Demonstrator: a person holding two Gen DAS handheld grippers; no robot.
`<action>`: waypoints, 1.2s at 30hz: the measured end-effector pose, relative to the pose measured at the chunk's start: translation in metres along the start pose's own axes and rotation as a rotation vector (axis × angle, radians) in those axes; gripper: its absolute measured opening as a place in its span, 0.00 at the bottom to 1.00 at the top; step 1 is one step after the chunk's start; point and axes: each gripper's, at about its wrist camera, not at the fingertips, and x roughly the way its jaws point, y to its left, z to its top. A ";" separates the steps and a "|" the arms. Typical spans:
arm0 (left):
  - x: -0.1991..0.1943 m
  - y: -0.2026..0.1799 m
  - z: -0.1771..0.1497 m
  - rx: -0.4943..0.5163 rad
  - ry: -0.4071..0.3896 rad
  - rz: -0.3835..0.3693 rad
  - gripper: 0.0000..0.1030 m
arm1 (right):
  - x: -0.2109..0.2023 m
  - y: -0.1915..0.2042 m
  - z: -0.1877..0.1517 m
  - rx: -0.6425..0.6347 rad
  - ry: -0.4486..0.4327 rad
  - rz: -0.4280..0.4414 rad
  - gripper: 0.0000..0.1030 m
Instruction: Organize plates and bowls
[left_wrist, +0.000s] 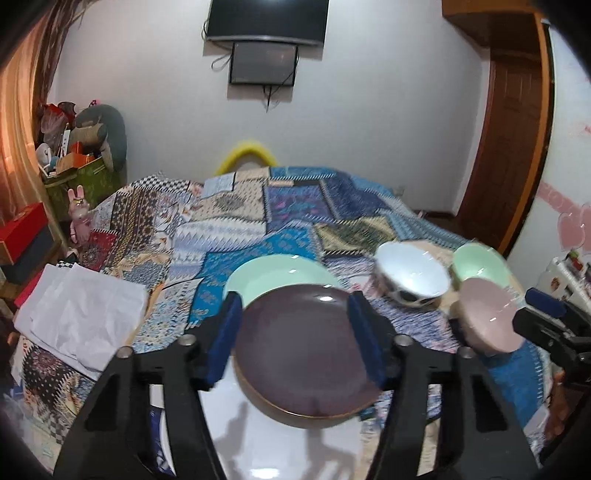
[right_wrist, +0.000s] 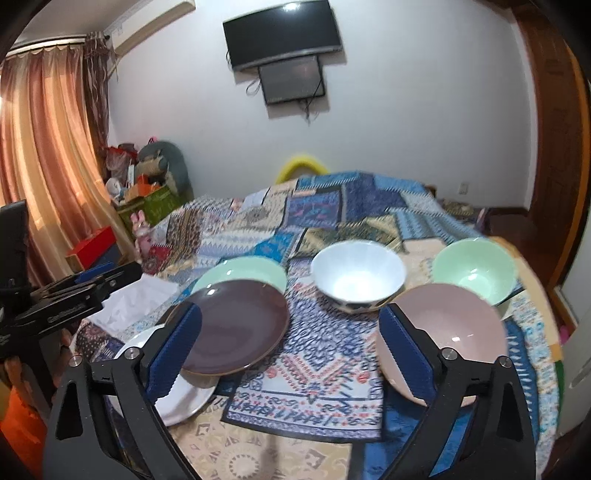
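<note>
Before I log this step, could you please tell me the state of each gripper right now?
Left gripper: open, holding nothing, above the brown plate.
Right gripper: open, holding nothing, beside the pink bowl.

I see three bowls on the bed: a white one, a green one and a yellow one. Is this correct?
Not quite. The third bowl is pink, not yellow; the right wrist view shows it beside the white bowl and the green bowl on the bed.

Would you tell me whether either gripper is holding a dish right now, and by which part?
Neither: the left gripper is open, its pads astride the round brown plate; the right gripper is open and empty.
</note>
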 end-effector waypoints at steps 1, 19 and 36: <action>0.006 0.004 0.000 0.002 0.016 -0.008 0.50 | 0.006 0.002 0.000 0.012 0.004 0.012 0.87; 0.092 0.061 -0.022 -0.025 0.255 -0.039 0.33 | 0.104 0.006 -0.020 -0.003 0.276 0.018 0.55; 0.132 0.076 -0.030 -0.060 0.389 -0.100 0.18 | 0.144 -0.006 -0.028 -0.022 0.394 -0.005 0.29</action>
